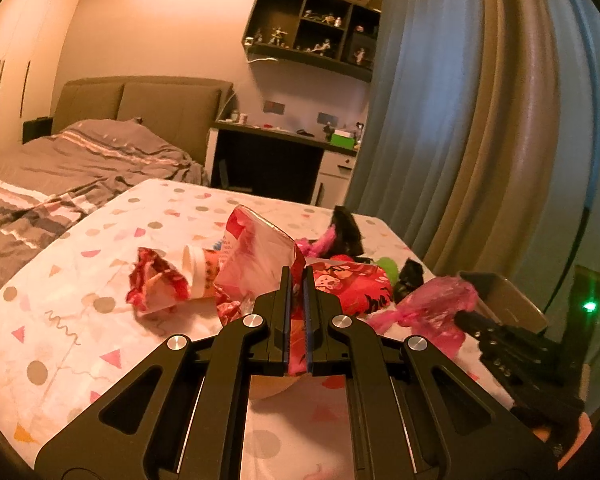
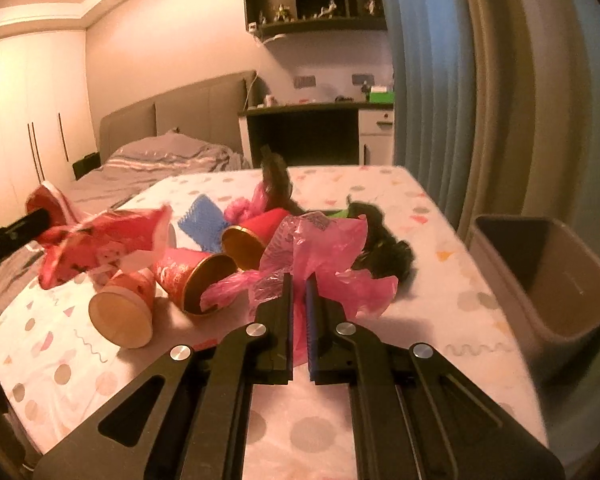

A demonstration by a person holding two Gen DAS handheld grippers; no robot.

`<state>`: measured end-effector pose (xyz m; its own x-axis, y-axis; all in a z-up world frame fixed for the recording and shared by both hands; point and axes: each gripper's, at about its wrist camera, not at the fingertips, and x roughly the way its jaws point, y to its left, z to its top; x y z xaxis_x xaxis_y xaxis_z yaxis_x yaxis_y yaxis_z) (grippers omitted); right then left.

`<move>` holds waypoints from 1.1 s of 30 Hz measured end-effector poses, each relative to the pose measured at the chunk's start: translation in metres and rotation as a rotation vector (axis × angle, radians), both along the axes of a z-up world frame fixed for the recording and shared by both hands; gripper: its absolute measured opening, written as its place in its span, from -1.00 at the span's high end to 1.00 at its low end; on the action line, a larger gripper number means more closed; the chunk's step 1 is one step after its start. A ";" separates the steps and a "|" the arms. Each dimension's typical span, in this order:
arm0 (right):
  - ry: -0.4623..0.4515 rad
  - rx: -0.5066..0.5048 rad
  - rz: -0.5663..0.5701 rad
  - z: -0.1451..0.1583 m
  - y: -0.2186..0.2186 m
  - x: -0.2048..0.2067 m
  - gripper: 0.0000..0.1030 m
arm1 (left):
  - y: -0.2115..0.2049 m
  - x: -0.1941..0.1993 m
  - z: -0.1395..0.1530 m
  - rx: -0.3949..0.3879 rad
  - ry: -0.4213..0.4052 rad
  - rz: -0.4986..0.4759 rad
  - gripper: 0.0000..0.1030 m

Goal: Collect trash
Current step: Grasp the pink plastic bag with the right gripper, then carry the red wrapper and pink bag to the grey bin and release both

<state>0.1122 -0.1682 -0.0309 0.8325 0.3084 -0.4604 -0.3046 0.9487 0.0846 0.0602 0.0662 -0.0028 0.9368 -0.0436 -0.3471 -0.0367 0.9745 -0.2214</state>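
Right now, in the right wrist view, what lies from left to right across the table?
Red wrapper held by the left hand-held gripper → lying paper cup → pink plastic bag pinched in the right hand-held gripper → bin.

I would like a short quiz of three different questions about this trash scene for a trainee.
1. True or false: the right gripper is shut on the pink plastic bag.
2. What does the left gripper hold? A) blue mesh B) red snack wrapper C) paper cup
3. On which side of the table in the right wrist view stands the bin?

Key: 1 true; 2 B, the red snack wrapper; 3 right.
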 end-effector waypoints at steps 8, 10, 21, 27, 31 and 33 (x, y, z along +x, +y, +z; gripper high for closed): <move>-0.058 0.016 -0.051 0.014 -0.034 -0.020 0.88 | -0.033 0.005 0.005 0.024 -0.016 -0.068 0.91; -0.069 0.025 -0.069 0.017 -0.045 -0.024 0.88 | -0.042 0.009 0.008 0.026 -0.020 -0.093 0.91; -0.134 0.030 -0.213 0.028 -0.104 -0.034 0.88 | -0.111 0.038 0.020 0.047 -0.048 -0.259 0.92; -0.155 0.019 -0.302 0.029 -0.139 -0.029 0.88 | -0.152 0.063 0.022 0.034 -0.052 -0.344 0.92; -0.177 0.004 -0.375 0.029 -0.164 -0.023 0.88 | -0.182 0.081 0.024 0.035 -0.067 -0.385 0.92; -0.181 0.006 -0.411 0.029 -0.178 -0.019 0.88 | -0.193 0.088 0.023 0.041 -0.076 -0.397 0.92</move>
<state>0.0934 -0.3464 -0.0021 0.9535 -0.0622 -0.2948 0.0866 0.9937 0.0705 0.1486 -0.1273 0.0204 0.8731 -0.3946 -0.2865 0.3591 0.9178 -0.1696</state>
